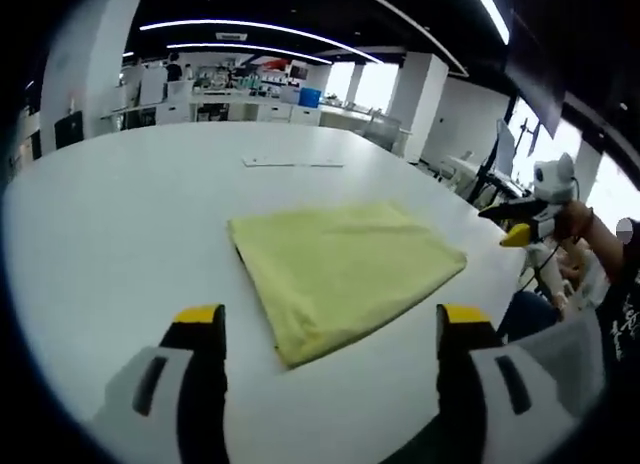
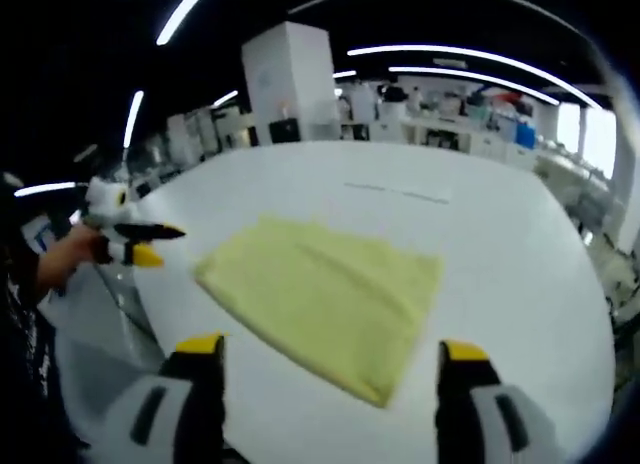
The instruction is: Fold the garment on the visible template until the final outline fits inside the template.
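Observation:
A pale yellow garment (image 1: pixel 340 274) lies folded into a flat, roughly square shape on the white table (image 1: pixel 120 214). My left gripper (image 1: pixel 330 316) hovers open at the near edge, its yellow-tipped jaws wide apart and holding nothing. At the right table edge a hand holds my right gripper (image 1: pixel 522 227). In the right gripper view the same garment (image 2: pixel 320 294) lies ahead of my right gripper (image 2: pixel 330 349), which is open and empty. My left gripper (image 2: pixel 135 244) shows there at the left, held by a hand off the table's side. No template outline is distinguishable around the garment.
A thin flat white strip or sheet (image 1: pixel 293 163) lies on the table beyond the garment, also seen as the faint strip (image 2: pixel 398 192). Office desks and columns (image 1: pixel 415 104) stand behind. A person's arm (image 1: pixel 600 244) is at the right edge.

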Demonstrator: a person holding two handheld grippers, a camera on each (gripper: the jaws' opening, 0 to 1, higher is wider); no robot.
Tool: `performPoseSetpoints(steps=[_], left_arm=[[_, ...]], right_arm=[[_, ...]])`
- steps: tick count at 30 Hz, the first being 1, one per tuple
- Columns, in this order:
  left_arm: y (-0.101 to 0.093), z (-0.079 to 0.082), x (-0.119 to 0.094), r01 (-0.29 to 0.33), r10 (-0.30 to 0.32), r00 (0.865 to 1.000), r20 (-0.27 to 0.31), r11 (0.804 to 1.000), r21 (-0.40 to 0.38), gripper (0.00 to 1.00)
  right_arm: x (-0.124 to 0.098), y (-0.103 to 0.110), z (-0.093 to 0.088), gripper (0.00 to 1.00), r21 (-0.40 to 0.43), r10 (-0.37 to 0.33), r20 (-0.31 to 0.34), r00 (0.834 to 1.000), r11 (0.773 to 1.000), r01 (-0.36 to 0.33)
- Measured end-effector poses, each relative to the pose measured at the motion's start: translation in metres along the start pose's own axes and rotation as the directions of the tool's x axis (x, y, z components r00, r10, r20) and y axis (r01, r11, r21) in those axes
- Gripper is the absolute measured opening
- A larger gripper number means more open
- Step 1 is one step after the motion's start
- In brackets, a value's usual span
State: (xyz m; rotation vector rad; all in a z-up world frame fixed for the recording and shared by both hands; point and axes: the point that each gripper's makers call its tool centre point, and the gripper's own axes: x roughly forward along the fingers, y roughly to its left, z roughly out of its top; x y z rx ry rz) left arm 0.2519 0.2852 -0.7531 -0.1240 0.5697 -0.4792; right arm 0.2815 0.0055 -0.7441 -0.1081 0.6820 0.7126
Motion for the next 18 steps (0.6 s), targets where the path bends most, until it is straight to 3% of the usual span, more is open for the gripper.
performPoseSetpoints(steps=[8,18], left_arm=[[0.005,-0.001,-0.005,-0.020,0.020,1.000,0.005,1.000,-0.007,0.99],[0.005,-0.013,-0.006,-0.027,0.028,0.998,-0.051,0.999,0.029,0.99]], right_arm=[[-0.007,0.005,-0.008,0.97,-0.014,0.008,-0.025,1.000,1.000,-0.008],[-0.010,0.001,-0.022,0.99,-0.042,-0.027,-0.076,0.997,0.999,0.024]])
